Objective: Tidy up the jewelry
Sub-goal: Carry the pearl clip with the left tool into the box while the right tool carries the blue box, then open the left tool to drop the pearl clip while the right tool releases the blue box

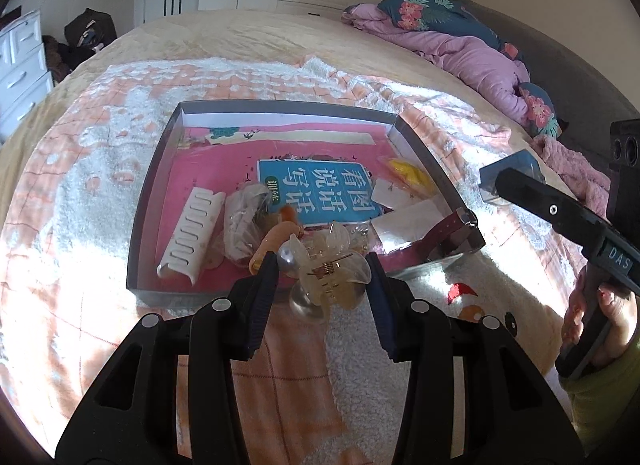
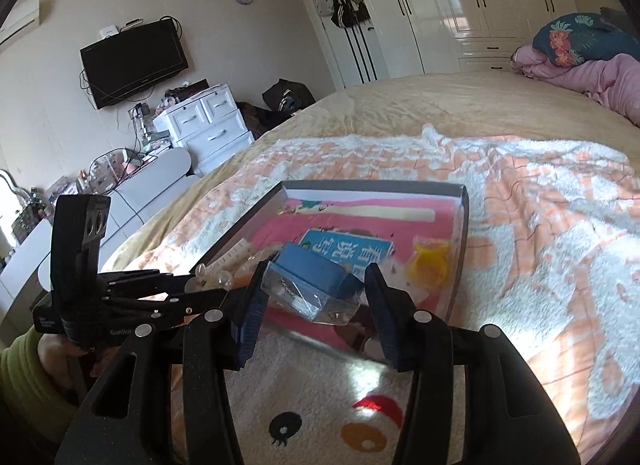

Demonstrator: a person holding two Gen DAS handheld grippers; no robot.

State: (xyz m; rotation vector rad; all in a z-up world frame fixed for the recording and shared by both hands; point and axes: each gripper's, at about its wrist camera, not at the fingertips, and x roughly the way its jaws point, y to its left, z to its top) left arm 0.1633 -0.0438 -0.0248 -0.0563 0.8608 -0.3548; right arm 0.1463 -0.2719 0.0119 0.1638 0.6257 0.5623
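Note:
My left gripper (image 1: 322, 265) is shut on a clear flower-shaped hair claw (image 1: 336, 265) with a pearl bead, held just above the near edge of the grey tray (image 1: 150, 201). In the right wrist view, my right gripper (image 2: 316, 271) is shut on a small blue jewelry box in a clear case (image 2: 316, 281), lifted over the tray's near corner. That box (image 1: 514, 169) also shows at the right of the left wrist view, in the right gripper (image 1: 505, 182). The left gripper (image 2: 200, 289) with the claw (image 2: 212, 279) appears at the left of the right wrist view.
The tray (image 2: 464, 225) lies on a pink and white blanket (image 1: 80, 185) on a bed. It holds a pink book (image 1: 320, 189), a white comb piece (image 1: 192, 233), a plastic bag (image 1: 244, 221), a yellow item (image 1: 412, 175) and a dark red strap (image 1: 448, 229). Purple bedding (image 1: 472, 53) is piled at far right.

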